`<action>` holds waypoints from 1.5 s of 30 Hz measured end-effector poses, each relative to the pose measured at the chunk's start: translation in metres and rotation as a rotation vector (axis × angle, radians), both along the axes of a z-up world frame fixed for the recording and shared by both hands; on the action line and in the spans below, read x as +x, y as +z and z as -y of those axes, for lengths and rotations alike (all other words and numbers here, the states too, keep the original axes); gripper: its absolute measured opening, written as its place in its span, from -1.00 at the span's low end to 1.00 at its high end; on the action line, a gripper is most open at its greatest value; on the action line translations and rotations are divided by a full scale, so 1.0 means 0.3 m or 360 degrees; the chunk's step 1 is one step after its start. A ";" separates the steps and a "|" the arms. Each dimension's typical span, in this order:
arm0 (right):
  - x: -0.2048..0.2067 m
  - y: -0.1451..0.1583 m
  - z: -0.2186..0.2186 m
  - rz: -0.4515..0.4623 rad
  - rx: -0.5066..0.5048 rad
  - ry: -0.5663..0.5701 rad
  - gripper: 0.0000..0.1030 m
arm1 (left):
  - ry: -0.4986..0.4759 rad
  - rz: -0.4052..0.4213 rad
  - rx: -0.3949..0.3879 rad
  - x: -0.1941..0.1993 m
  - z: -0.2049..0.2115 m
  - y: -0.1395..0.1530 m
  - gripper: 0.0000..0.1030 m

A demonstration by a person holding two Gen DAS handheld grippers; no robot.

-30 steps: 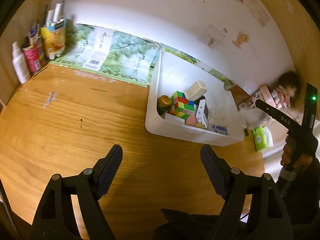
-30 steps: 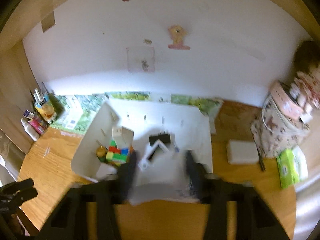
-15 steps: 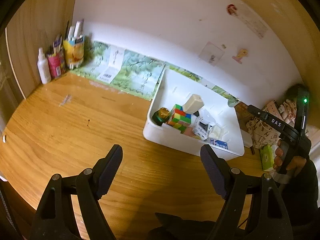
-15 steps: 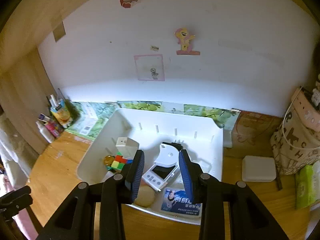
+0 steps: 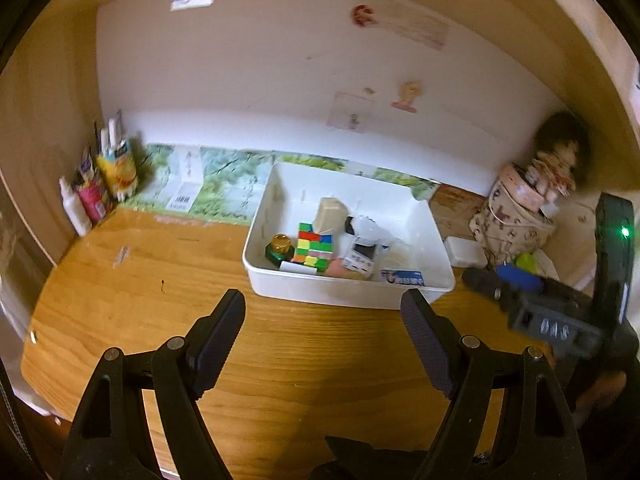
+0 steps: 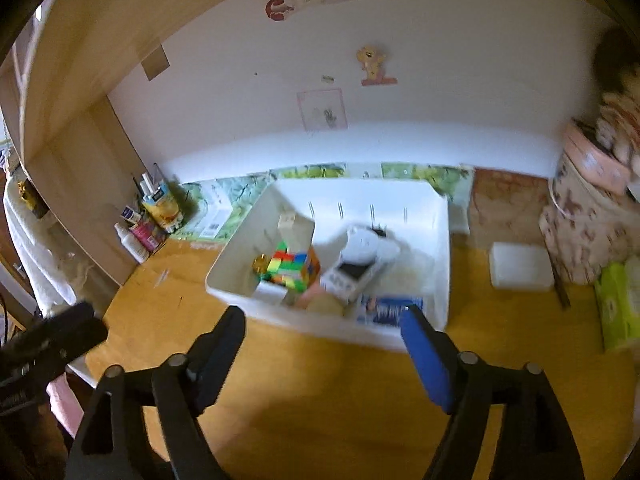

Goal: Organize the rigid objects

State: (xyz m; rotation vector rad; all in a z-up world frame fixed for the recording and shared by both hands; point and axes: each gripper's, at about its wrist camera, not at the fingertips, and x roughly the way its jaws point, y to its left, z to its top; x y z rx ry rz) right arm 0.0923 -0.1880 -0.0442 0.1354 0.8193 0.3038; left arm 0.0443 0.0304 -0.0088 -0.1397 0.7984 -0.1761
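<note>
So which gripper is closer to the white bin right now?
Right, narrowly. The right gripper hangs open just off the white bin's front wall; the left gripper is open too, a little farther back over the table.

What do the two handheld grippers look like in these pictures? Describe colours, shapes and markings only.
Both are black plastic, scissor-like tools with silver pivot pins. The left gripper has dark, ribbed, wedge-shaped pads. The right gripper has one dark pad and one bright blue pad. Seen from the left wrist camera, the right one's body carries pale lettering, blurred, and a small green light.
</note>
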 end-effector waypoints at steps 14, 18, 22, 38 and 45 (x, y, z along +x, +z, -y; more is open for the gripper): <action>-0.348 0.041 -0.035 -0.0124 -0.0042 -0.0098 0.66 | 0.0118 -0.0137 0.0105 -0.139 0.056 0.027 0.61; -0.382 0.032 -0.061 -0.0150 -0.0050 -0.0105 0.68 | 0.0149 -0.0118 0.0151 -0.161 0.064 0.027 0.81; -0.378 0.013 -0.052 -0.0196 -0.0019 -0.0133 1.00 | 0.0142 -0.0108 0.0178 -0.168 0.074 0.026 0.94; -0.333 -0.019 -0.047 -0.0288 -0.0154 -0.0234 1.00 | 0.0114 -0.0062 0.0307 -0.109 0.131 0.000 0.98; -0.310 -0.001 -0.050 -0.0244 -0.0192 -0.0231 1.00 | 0.0053 -0.0001 0.0296 -0.088 0.147 0.019 0.98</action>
